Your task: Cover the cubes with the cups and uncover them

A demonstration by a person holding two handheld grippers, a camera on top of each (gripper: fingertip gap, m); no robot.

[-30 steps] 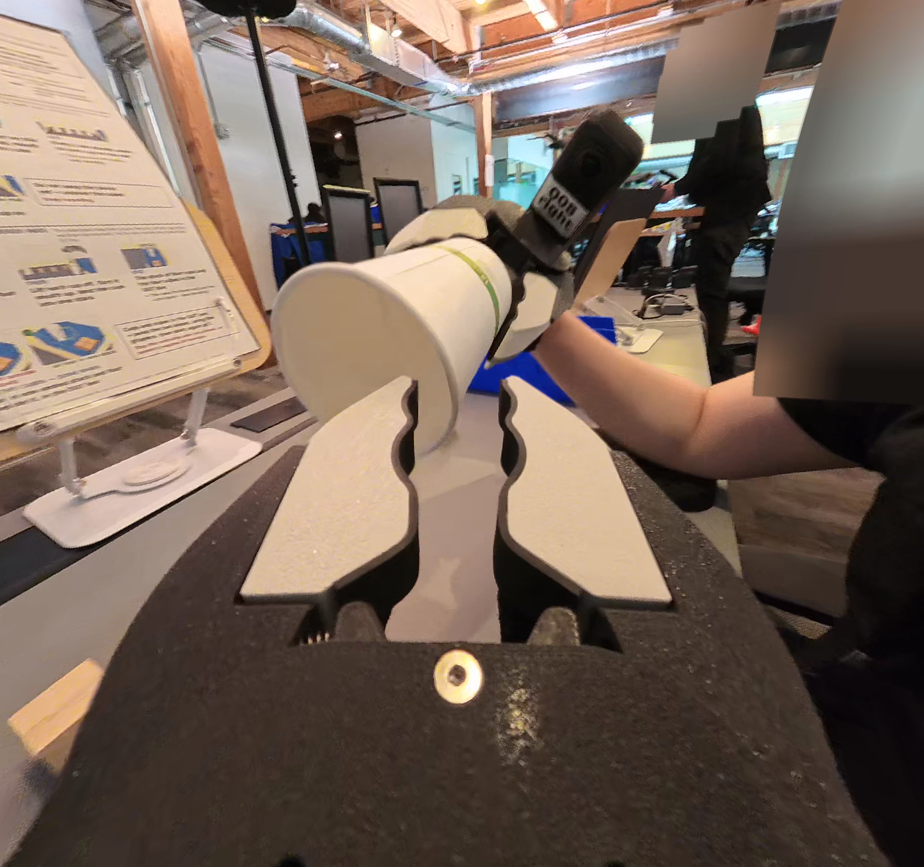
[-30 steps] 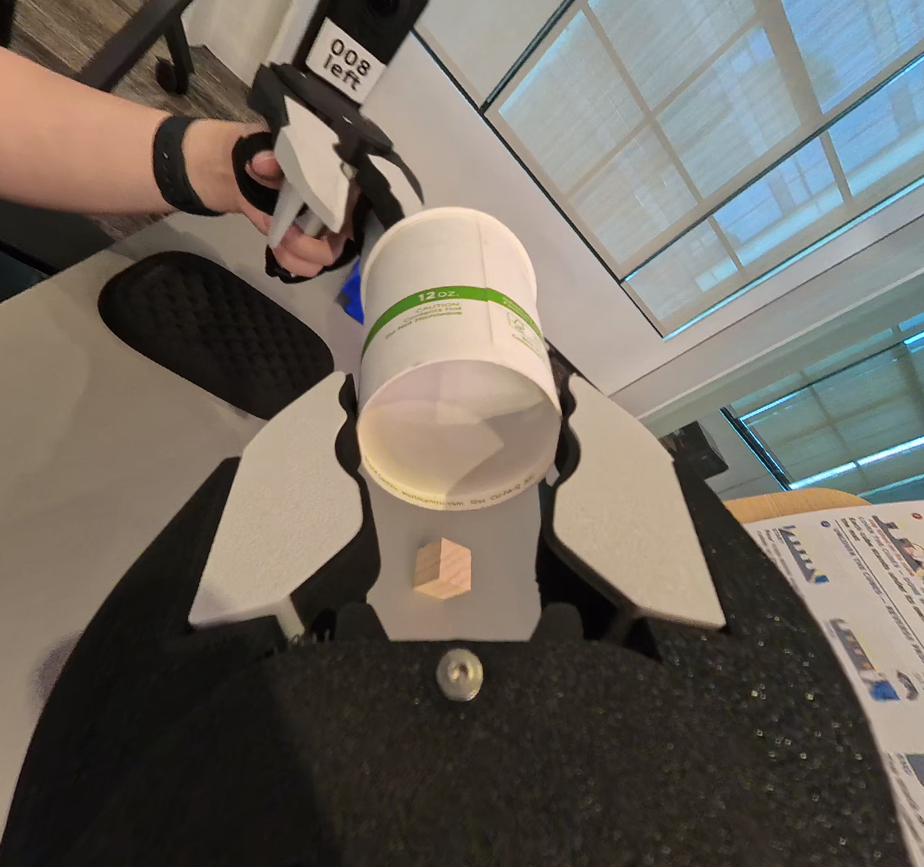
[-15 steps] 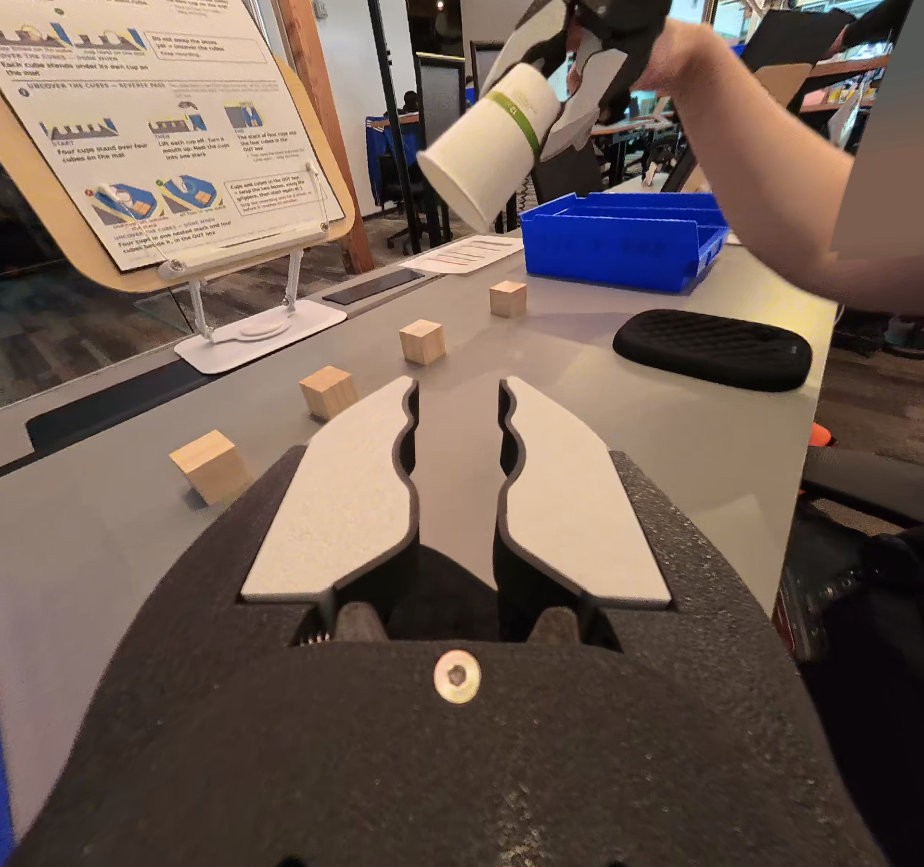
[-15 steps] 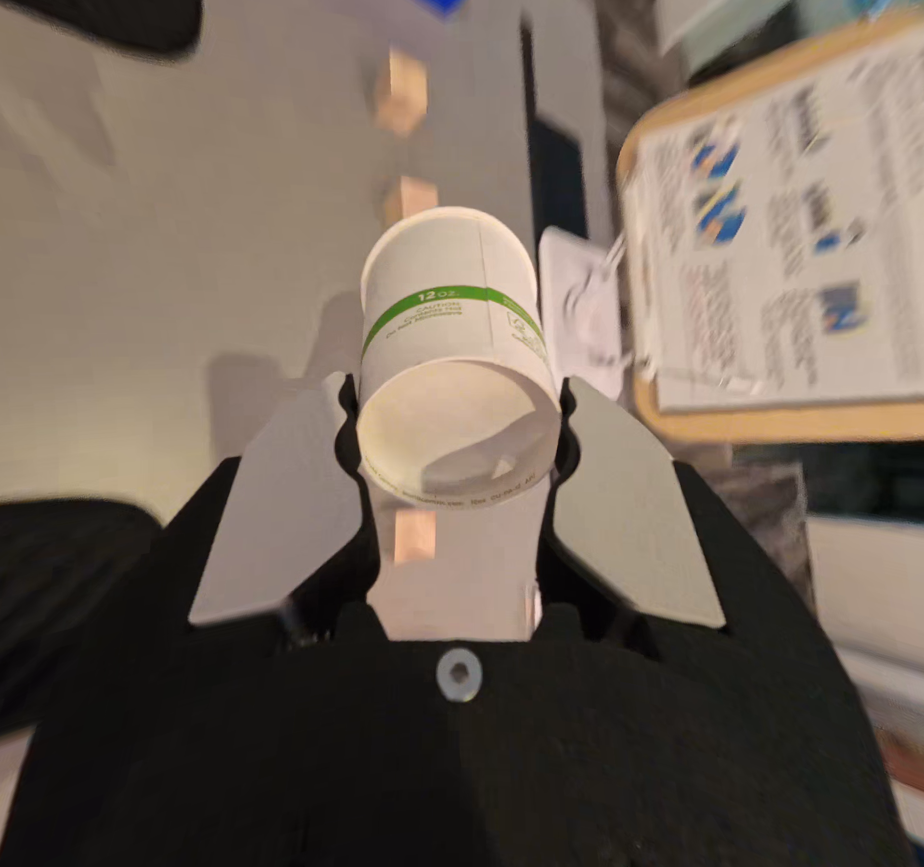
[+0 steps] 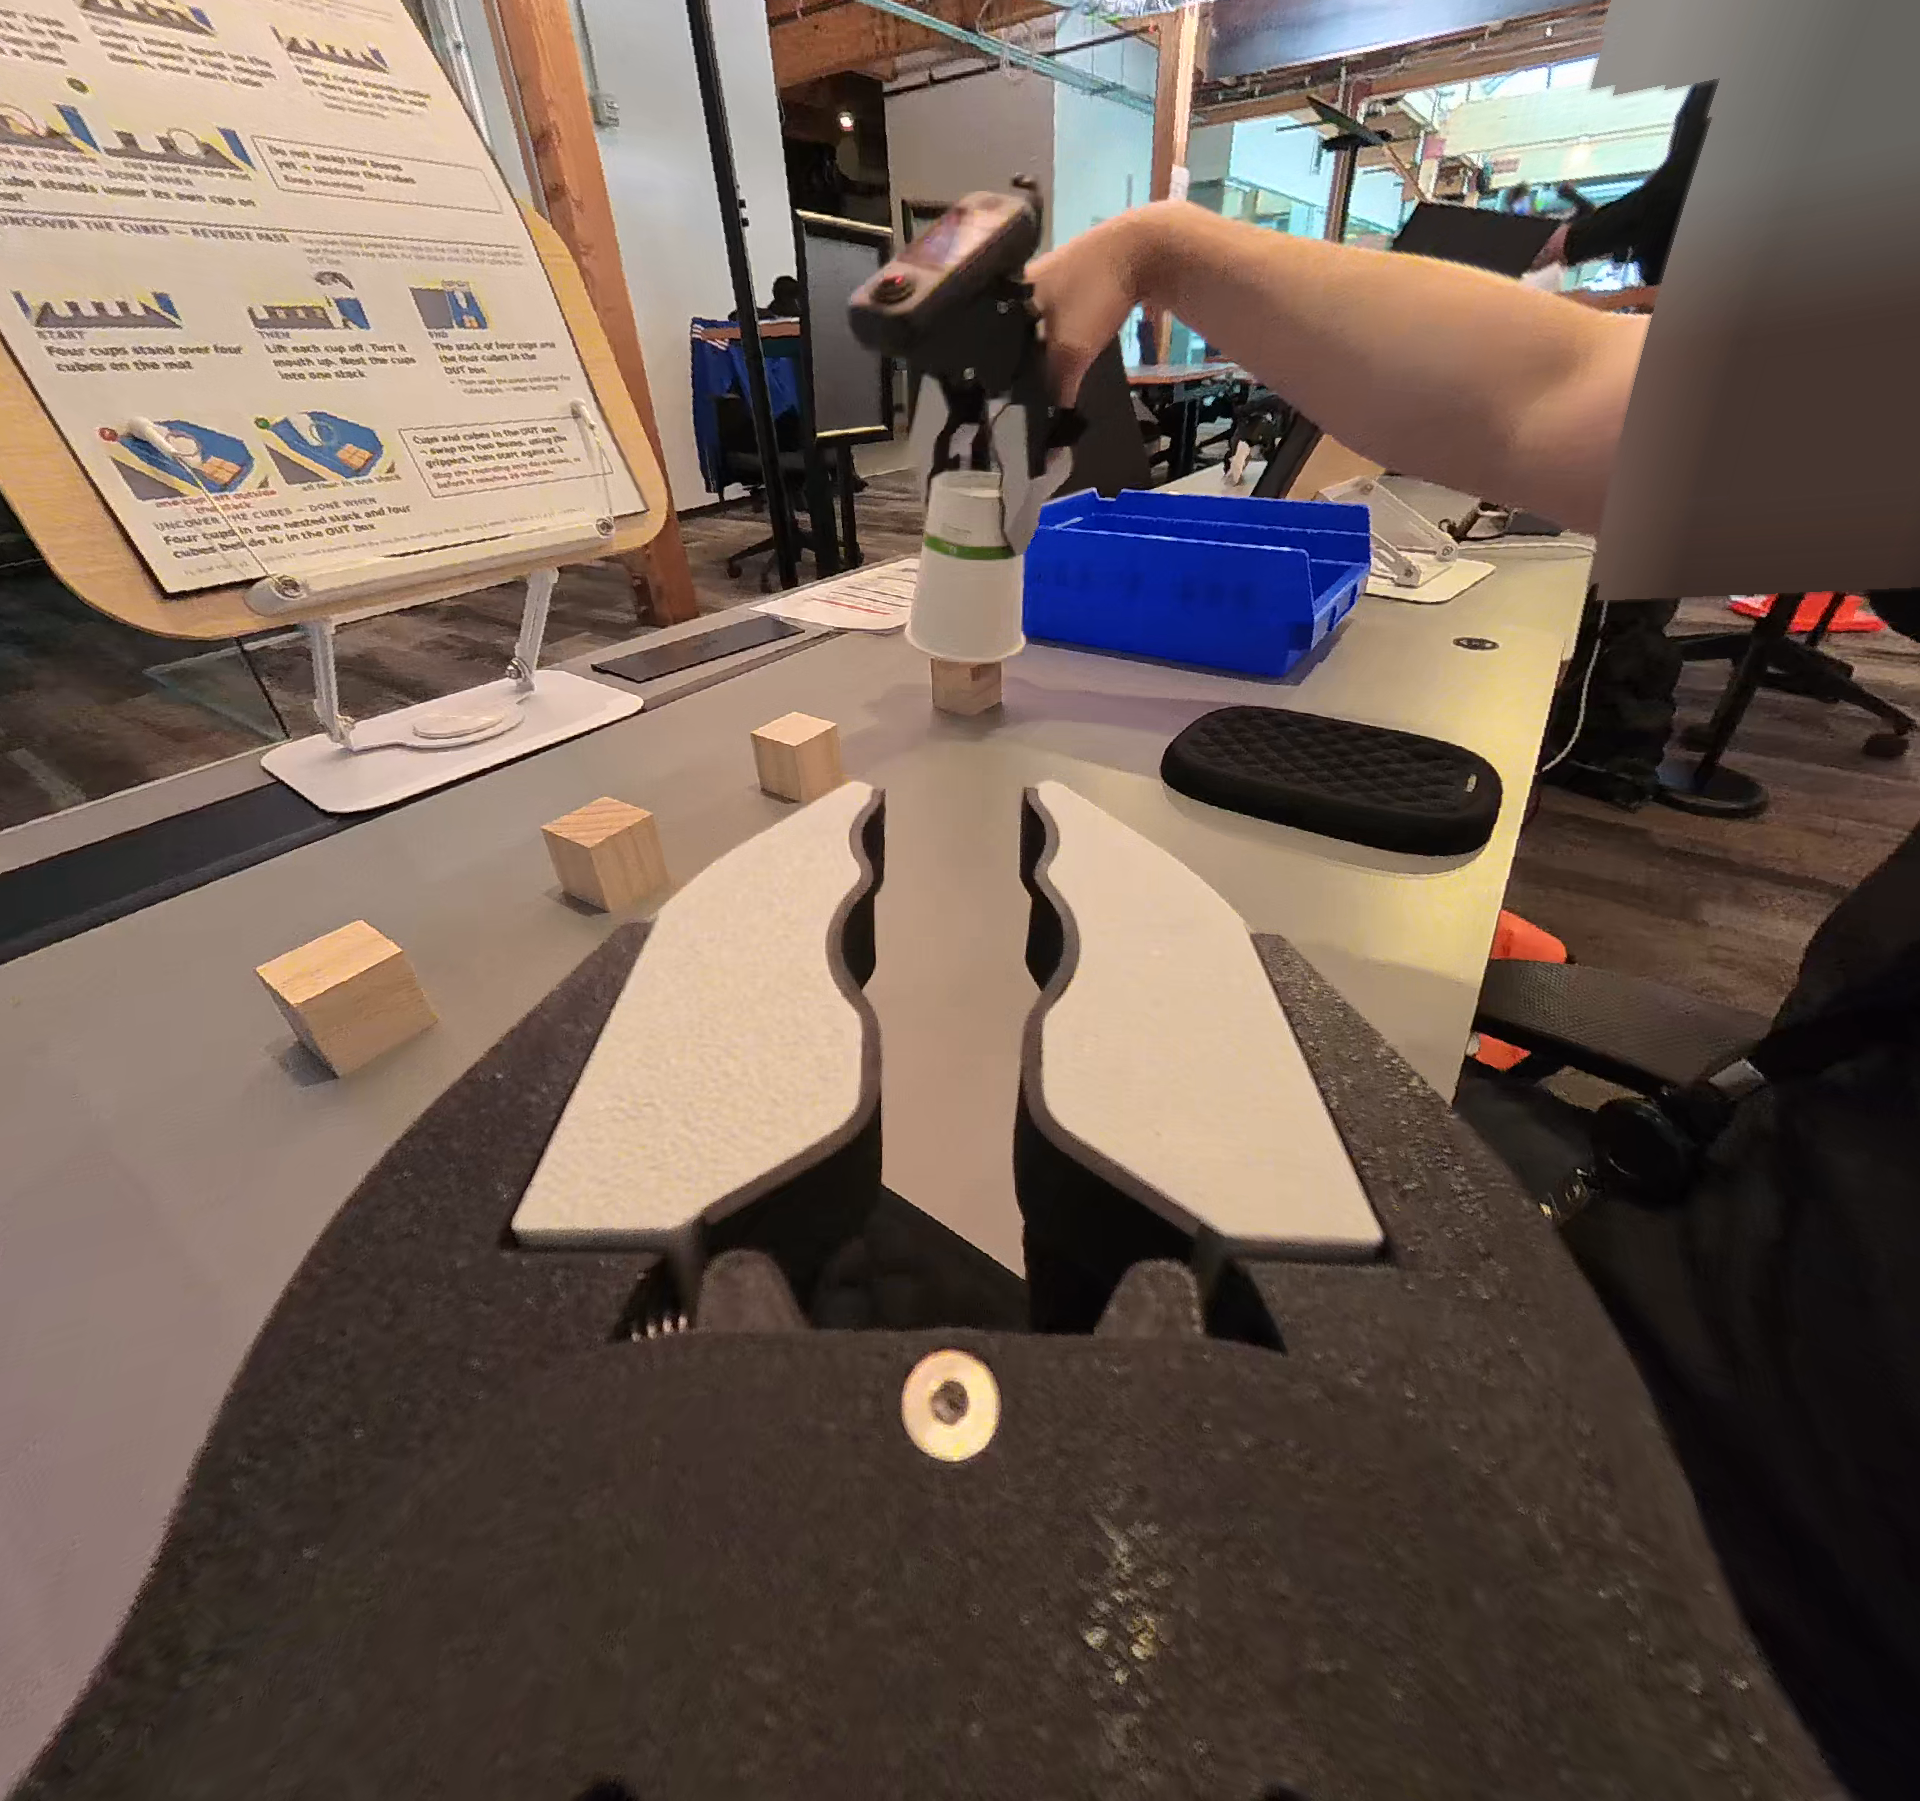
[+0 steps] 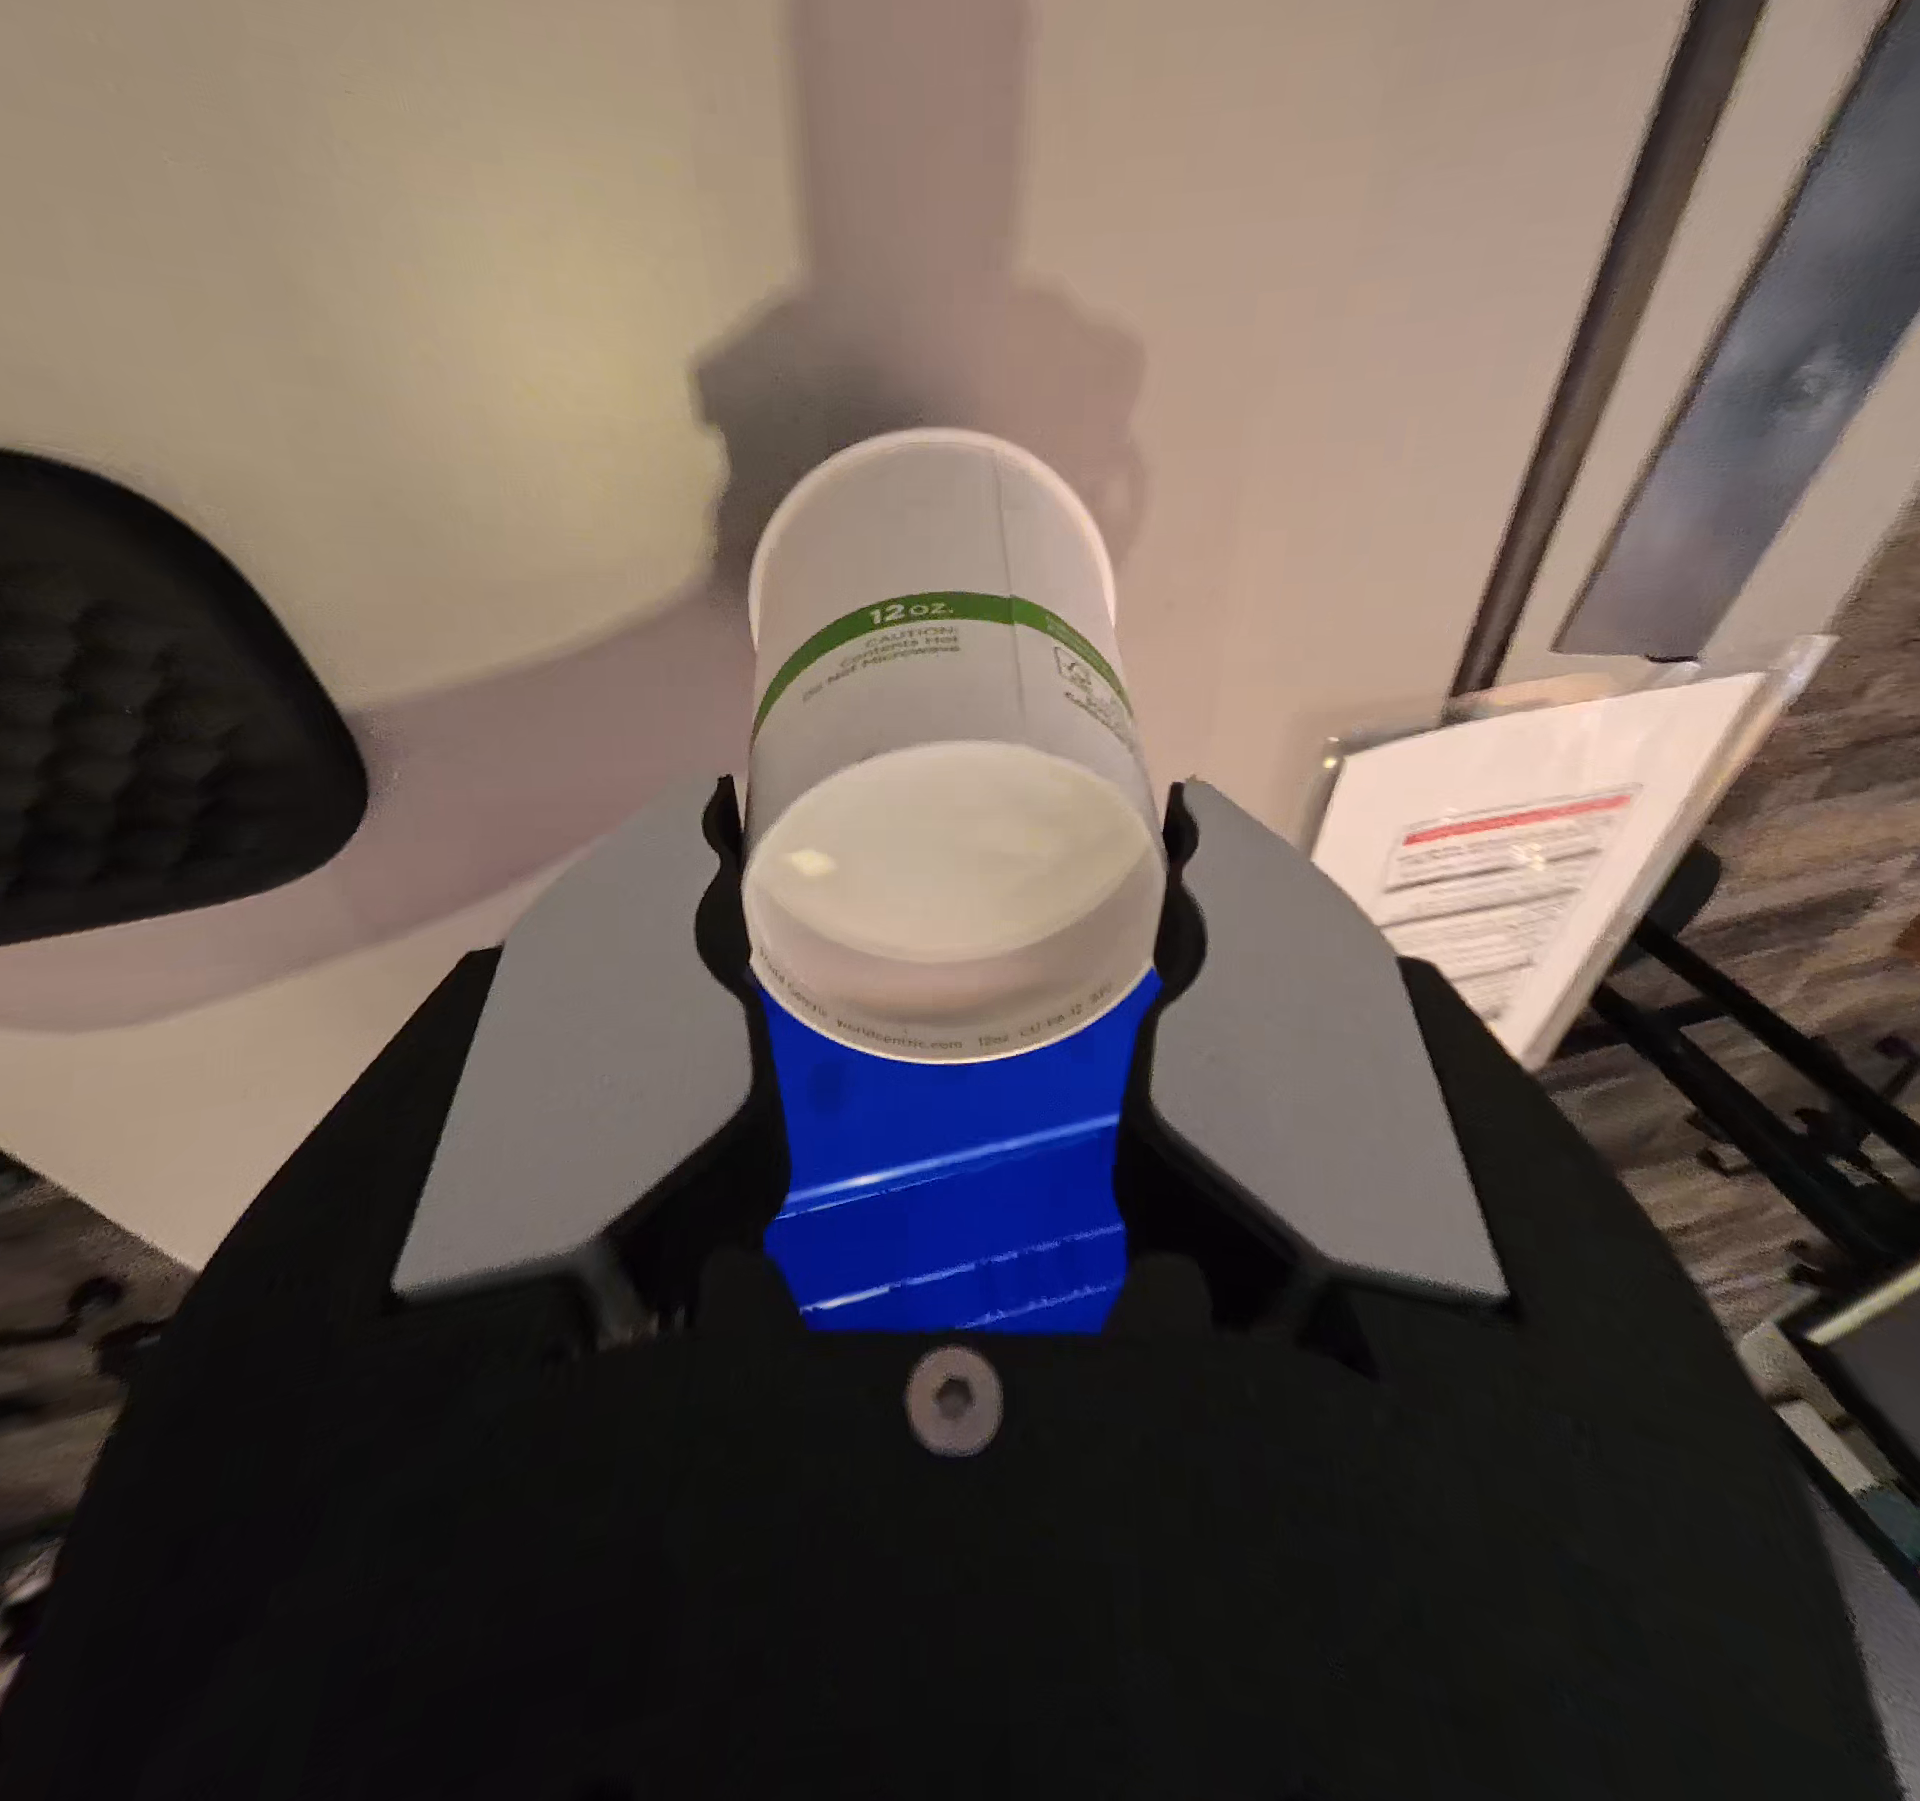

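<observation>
**Cup held mouth-down over the far cube**

Your grey tabletop [image 5: 1195, 712] sits in an open workshop with timber posts. At far left an instruction board [image 5: 270, 224] leans on its stand. In front of it four wooden cubes run in a row: the nearest cube [image 5: 343, 995], a second cube [image 5: 605, 851], a third cube [image 5: 797, 756] and the far cube [image 5: 965, 686]. Your left hand-held gripper [image 5: 951, 821] hangs empty, its fingers slightly parted. Your right hand-held gripper [image 6: 951, 878] pinches the white paper cup [image 6: 940, 733] near its base, mouth down just above the far cube. To the right lie a blue bin [image 5: 1195, 577] and a black pad [image 5: 1330, 780].
</observation>
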